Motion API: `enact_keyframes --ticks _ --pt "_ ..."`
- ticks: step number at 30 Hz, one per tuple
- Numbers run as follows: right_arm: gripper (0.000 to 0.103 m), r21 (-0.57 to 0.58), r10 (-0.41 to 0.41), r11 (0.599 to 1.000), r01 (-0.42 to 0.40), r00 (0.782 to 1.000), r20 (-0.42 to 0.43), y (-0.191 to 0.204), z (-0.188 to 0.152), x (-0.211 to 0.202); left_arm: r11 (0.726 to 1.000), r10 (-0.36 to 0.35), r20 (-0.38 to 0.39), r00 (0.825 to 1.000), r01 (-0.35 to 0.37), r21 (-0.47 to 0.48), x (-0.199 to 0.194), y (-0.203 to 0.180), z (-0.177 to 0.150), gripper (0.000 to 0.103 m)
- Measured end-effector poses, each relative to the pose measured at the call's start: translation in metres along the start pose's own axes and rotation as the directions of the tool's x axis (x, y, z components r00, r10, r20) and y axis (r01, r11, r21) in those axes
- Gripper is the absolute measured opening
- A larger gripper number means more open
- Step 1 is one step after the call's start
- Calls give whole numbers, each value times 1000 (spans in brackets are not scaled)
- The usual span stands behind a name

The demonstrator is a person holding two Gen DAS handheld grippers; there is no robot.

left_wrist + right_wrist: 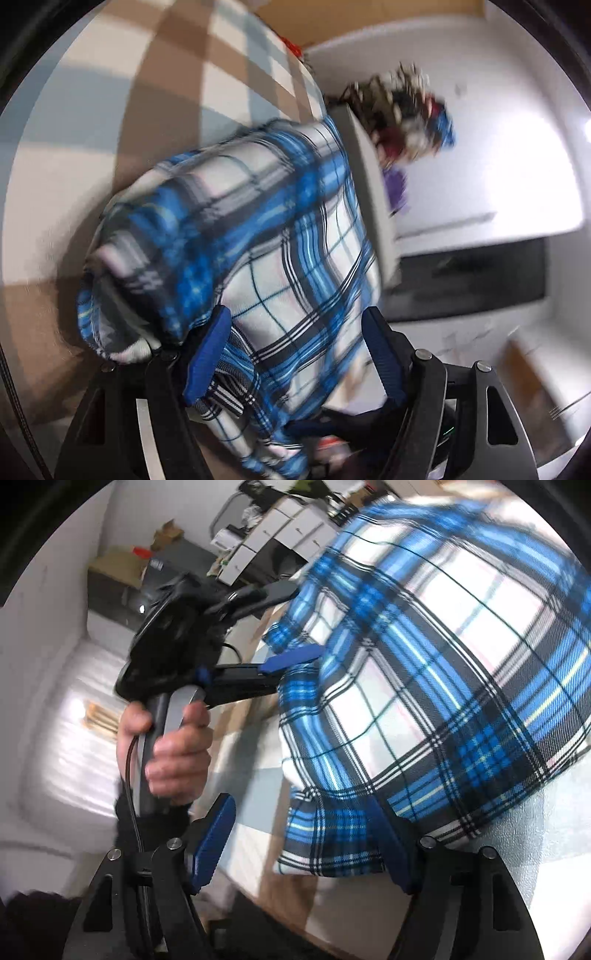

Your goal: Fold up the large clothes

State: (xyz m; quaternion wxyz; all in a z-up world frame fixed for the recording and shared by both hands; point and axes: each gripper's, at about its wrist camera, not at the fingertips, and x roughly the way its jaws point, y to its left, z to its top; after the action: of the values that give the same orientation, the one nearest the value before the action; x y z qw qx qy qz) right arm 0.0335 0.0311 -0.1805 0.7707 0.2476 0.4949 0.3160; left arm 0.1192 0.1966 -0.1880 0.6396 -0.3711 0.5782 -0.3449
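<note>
Left wrist view showed the left hand-held gripper with its two blue pads spread apart, and the blue, white and black plaid shirt bunched between them and spilling over the left pad. The cloth lay against that pad, but the right pad stood clear of it, so the jaws were not pinching it. Beyond the fingertips the shirt rose in a rumpled heap on a surface covered by a tan, white and pale blue checked cloth. Farther off, to the right of the heap, sat a white bin with a blurred pile of mixed clothes above it, against a white wall.

Right wrist view showed the right hand-held gripper likewise spread, its left pad in open air and its right pad half hidden behind a hanging fold of the plaid shirt; whether that pad touched the cloth could not be told. Ahead and to the right, the shirt filled most of the view, draped over the checked cloth. Ahead and to the left, a bare hand gripped the handle of the other gripper, whose blue-tipped fingers reached into the shirt's edge. Far behind lay cluttered white drawers and cardboard boxes.
</note>
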Motion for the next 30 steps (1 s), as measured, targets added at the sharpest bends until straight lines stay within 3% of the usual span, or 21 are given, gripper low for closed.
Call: enact_keyframes --ticks 1,3,6,9,11,14,15,17,18,20,22,23,25,28,30 --pt "74 -10 -12 1000 12 1000 4 3 -1 1 1000 -7 6 1000 7 -8 -2 2 -1 68" --pt "75 -18 -24 1000 25 1000 17 7 -3 -2 997 40 16 999 -41 59 -3 -4 -7 61" --pt "75 -4 -17 1000 17 999 32 3 2 1 984 113 43 993 -118 136 -4 -15 -17 60" --pt "75 14 -45 999 44 998 45 5 -3 -2 962 222 54 974 -228 152 -11 -41 -25 60" --pt "74 30 -71 997 70 997 34 5 -9 -7 934 254 38 966 -256 248 -15 -70 -42 62" --pt "80 -96 -148 982 161 980 131 15 -13 -46 873 278 51 959 -274 402 -18 -105 -71 79" --pt "85 -133 -216 961 244 956 198 20 -16 -68 857 291 70 954 -293 424 -18 -112 -78 86" --pt "101 -119 -303 931 346 911 281 18 -22 -101 842 292 69 954 -291 454 -10 -119 -88 86" --pt "101 -87 -334 922 378 888 316 14 -25 -117 843 292 50 955 -282 458 -2 -117 -92 86" --pt "101 -41 -347 922 385 868 354 8 -31 -139 850 324 -1 946 -291 439 21 -103 -94 86" --pt "101 -10 -365 917 400 847 385 3 -36 -157 835 396 -28 918 -348 426 39 -81 -96 86" --pt "101 -3 -389 904 427 827 406 2 -38 -165 822 429 -27 903 -377 426 46 -70 -98 85" --pt "101 -9 -430 878 478 797 424 6 -33 -169 801 409 33 912 -376 465 43 -69 -103 86" --pt "101 -53 -496 818 572 750 437 11 -17 -171 760 431 51 901 -393 517 39 -68 -110 86" --pt "102 -134 -546 740 659 705 452 14 11 -162 748 433 56 900 -393 535 39 -67 -111 86"
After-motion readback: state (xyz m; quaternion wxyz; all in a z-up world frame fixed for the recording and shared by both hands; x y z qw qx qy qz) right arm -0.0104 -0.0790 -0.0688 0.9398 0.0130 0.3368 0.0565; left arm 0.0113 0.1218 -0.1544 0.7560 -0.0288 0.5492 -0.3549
